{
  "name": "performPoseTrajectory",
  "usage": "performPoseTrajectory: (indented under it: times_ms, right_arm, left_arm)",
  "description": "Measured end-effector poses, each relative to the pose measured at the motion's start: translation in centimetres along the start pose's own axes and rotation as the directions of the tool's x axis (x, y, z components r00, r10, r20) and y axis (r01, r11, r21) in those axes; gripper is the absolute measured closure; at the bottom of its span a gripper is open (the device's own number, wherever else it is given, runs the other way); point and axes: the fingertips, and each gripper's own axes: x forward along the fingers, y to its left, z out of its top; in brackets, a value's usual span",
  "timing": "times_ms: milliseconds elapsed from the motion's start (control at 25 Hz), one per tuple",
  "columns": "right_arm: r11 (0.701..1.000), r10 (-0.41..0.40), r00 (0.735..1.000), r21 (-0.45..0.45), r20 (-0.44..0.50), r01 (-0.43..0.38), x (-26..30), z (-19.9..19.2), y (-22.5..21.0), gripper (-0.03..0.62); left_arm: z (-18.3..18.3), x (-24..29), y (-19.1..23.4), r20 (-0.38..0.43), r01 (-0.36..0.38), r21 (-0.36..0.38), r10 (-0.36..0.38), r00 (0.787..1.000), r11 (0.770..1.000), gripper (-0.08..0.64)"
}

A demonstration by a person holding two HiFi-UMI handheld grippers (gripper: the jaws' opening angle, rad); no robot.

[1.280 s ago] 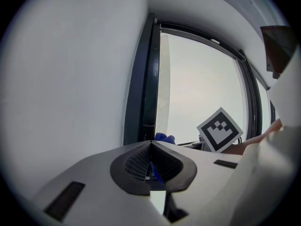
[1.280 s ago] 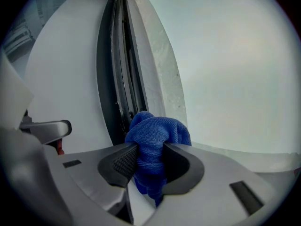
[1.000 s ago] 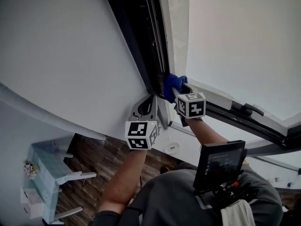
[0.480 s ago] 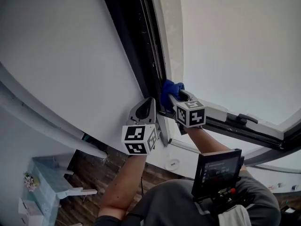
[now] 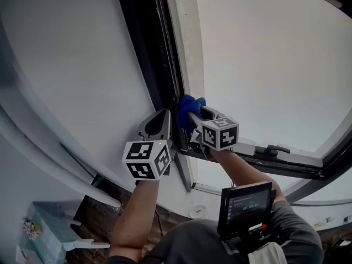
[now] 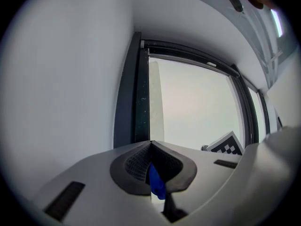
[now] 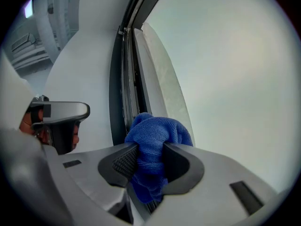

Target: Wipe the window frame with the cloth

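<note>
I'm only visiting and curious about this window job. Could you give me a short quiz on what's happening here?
1. Which tool grips the blue cloth?
2. True or false: the cloth hangs free, touching nothing.
3. The cloth is pressed against: A) a mirror, B) the dark window frame, C) a cupboard door.

Key: 1 the right tool, jaws shut on it; 2 false; 3 B.

A small black rectangular screen [image 5: 245, 204] on a chest rig sits below the right gripper [image 5: 192, 116]. Well beneath the left gripper [image 5: 164, 115], dark brown wooden floorboards [image 5: 94, 221] carry a pale blue table [image 5: 47, 232]. A small round white disc [image 5: 196, 210] lies below both tools.
</note>
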Motion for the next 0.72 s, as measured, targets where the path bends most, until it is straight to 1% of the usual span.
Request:
performPoseTrajectory:
  times_ms: [120,240,480,640,720]
  right_arm:
    - [0.999,0.021,0.999,-0.026,0.024,-0.021,-0.4,2.4,0.5,0.449]
    - [0.998,0.038,0.997,-0.052,0.062,-0.034,-0.6,5.6,0.9,0.449]
    - [0.993,0.078,0.989,-0.098,0.122,-0.066,-0.9,11.5,2.2,0.449]
    - [0.989,0.095,0.984,-0.124,0.152,-0.077,-0.9,14.8,2.7,0.449]
    - [0.987,0.11,0.979,-0.133,0.171,-0.087,-1.0,16.5,3.0,0.449]
  left_arm:
    - [2.0,0.0,-0.6,0.018,0.012,0.009,-0.012,1.0,1.0,0.551]
    - [4.5,0.2,-0.8,0.051,0.021,0.002,-0.021,0.998,1.0,0.551]
    - [9.4,0.4,-1.3,0.117,0.017,0.065,-0.024,0.993,0.998,0.551]
    - [11.6,0.8,-1.4,0.129,0.014,0.127,-0.031,0.991,0.992,0.551]
    - [12.4,0.9,-1.5,0.134,0.017,0.145,-0.037,0.99,0.989,0.551]
